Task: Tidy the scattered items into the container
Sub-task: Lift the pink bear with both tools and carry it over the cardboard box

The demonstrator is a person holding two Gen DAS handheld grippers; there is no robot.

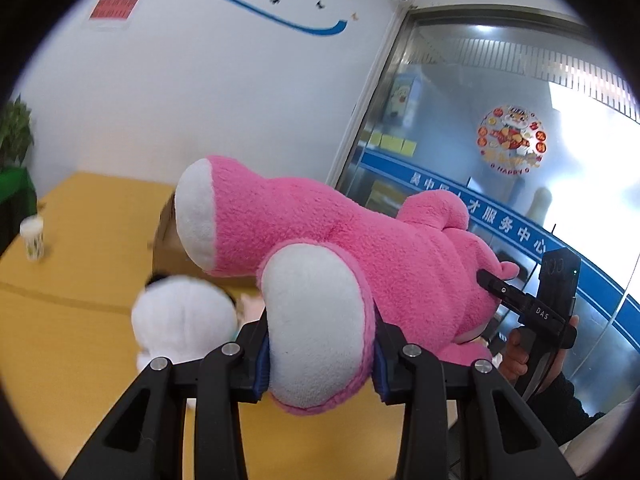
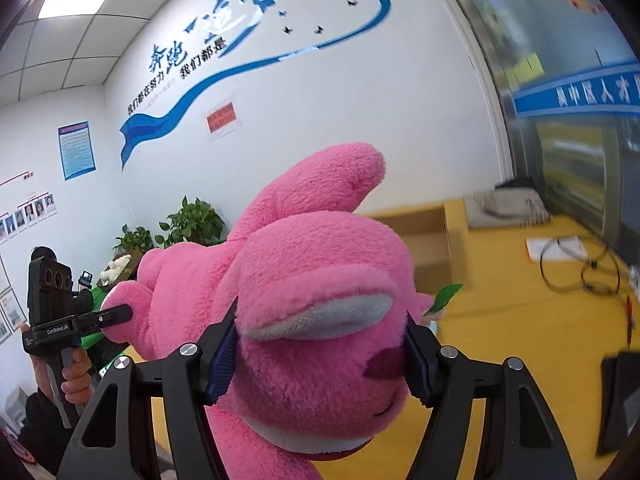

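Left gripper clamped on a white-soled foot of the pink plush bear, blue pads pressed into both sides of the foot. Right gripper pinching the same bear's head, jaws spread wide around it, pads sunk into the fur beside the purple nose. Bear held in the air above the yellow table, stretched between the two grippers.

Only in the left wrist view: a white plush toy lying on the table just below the bear, a cardboard box behind the bear, a white cup well apart near the table's left edge.

Only in the right wrist view: potted plants behind the bear, a coiled cable on the table to its right.
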